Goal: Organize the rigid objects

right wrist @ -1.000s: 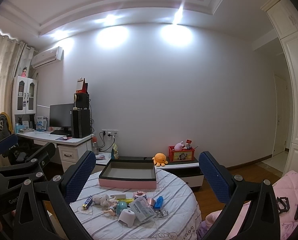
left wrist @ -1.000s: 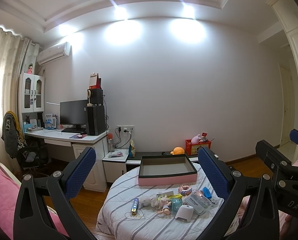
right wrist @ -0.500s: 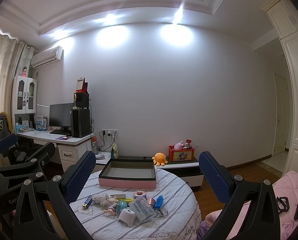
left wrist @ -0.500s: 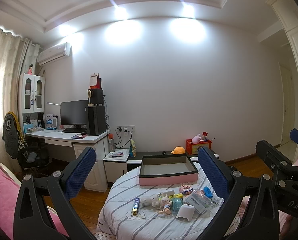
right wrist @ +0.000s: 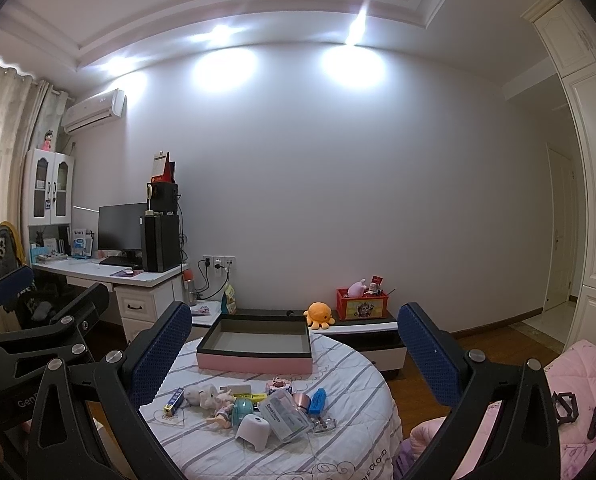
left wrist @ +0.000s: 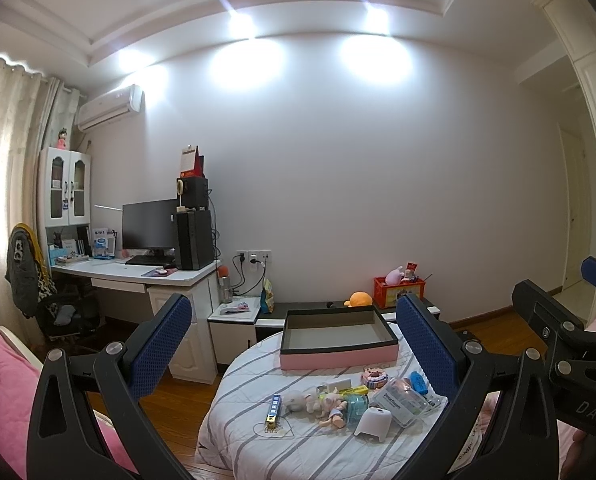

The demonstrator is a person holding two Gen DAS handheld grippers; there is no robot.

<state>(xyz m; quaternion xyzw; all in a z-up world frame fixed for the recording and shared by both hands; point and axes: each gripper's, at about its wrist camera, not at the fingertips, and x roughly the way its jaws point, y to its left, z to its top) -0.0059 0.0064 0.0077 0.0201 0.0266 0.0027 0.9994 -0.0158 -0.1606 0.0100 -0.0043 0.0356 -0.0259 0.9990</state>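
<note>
The left gripper (left wrist: 293, 344) hangs spread wide and empty, well back from the round table (left wrist: 233, 440). On its striped cloth the small items lie in a near row, from the blue-and-yellow box (left wrist: 273, 410) rightward to the white cap (left wrist: 374, 422). Beyond them, the pink-sided tray (left wrist: 338, 354) sits empty, likely their destination. The right gripper (right wrist: 293, 344) is equally wide and empty.

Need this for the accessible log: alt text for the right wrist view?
The open right gripper frames a round table holding an empty pink box and a clutter of small toys and containers. The left gripper shows at the left edge, with a desk behind.
</note>
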